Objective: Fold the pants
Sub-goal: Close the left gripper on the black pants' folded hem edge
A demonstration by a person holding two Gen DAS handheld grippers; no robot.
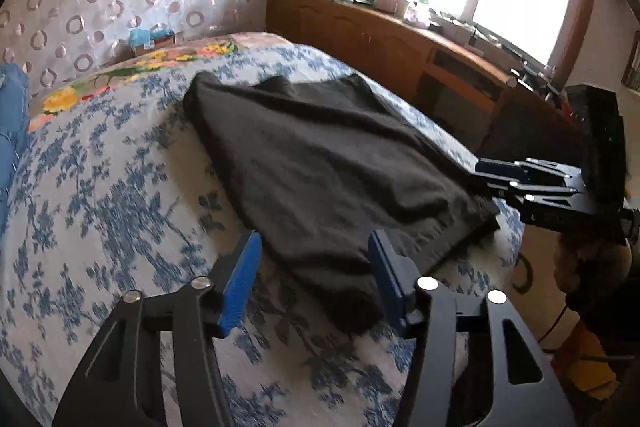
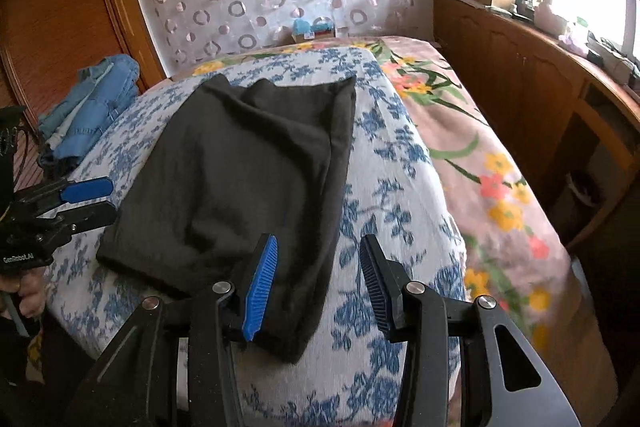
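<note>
Dark grey pants [image 1: 320, 155] lie folded into a rough rectangle on the blue-flowered bed cover [image 1: 100, 207]. My left gripper [image 1: 314, 279] is open, its blue pads on either side of the pants' near corner, with a gap to the left pad. At the right of that view my right gripper [image 1: 486, 179] is at the pants' other near corner. In the right wrist view the pants [image 2: 240, 163] stretch away from my open right gripper [image 2: 318, 283]. The cloth's near corner lies below its left pad, and the right pad is over bare cover. The left gripper [image 2: 94, 203] is at the pants' left edge.
A pile of blue jeans [image 2: 88, 107] lies at the bed's far left. A pink flowered blanket [image 2: 480, 147] covers the bed's right side. A long wooden cabinet [image 1: 380, 39] with clutter runs under the bright window. A hand [image 2: 28, 295] grips the left tool's handle.
</note>
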